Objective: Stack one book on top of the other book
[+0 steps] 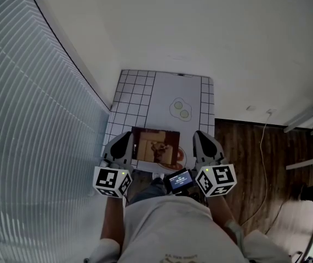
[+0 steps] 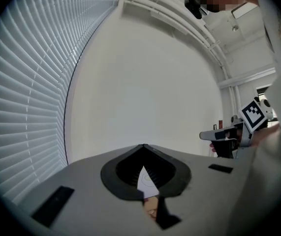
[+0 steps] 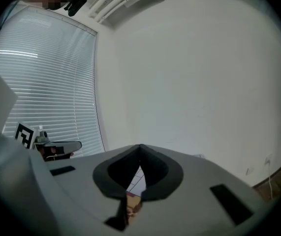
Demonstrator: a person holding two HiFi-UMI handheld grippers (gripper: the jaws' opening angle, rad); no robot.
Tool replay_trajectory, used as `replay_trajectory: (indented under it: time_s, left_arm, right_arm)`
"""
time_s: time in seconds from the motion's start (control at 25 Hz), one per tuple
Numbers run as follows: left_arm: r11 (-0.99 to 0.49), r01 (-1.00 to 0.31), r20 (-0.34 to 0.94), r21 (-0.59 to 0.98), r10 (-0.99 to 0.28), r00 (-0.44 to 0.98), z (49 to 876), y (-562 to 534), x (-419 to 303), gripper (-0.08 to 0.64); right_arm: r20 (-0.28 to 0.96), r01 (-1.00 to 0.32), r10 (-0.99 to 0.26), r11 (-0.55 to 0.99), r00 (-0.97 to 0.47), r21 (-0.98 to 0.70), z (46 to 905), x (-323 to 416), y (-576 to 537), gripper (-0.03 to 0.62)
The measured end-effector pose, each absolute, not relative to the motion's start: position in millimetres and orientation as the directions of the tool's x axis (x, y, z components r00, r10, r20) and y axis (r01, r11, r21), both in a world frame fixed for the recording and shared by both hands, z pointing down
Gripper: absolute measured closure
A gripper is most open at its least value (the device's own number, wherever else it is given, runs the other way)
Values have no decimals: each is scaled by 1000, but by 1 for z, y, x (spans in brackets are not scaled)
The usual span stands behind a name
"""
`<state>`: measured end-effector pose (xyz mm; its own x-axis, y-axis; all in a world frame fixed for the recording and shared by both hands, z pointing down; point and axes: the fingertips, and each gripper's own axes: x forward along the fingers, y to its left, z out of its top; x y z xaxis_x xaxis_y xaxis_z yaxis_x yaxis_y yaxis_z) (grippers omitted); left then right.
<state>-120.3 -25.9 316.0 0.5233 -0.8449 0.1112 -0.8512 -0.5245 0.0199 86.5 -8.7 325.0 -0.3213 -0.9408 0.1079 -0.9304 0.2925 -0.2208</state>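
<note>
Blinds (image 1: 30, 119) hang beside a grid-patterned table (image 1: 130, 92); a white cable (image 1: 262, 141) trails across wooden floor (image 1: 238, 147).

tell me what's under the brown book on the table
The brown book lies on the checked table. A reddish round edge peeks out at its right corner; the rest is covered and unidentifiable.

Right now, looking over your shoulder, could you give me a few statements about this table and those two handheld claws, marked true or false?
1. The left gripper and the right gripper are both shut and empty. True.
2. The brown book is clamped in the left gripper. False: it lies on the table; the head view shows it between the two grippers.
3. Window blinds run along the person's left. True.
4. The floor beside the table is carpeted. False: it is dark wood boards.
5. The egg drawing is on the brown book. False: it is on the white surface beyond it.
</note>
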Motion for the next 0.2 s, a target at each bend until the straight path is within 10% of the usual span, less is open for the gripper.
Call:
replay_trajectory:
  time_s: [0.2]
  left_arm:
    - [-538,-843,107,18,-837,537,317,-22,-117,551]
  right_arm:
    - [109,-929,-939,298,-326,-220,326,85,-7,584]
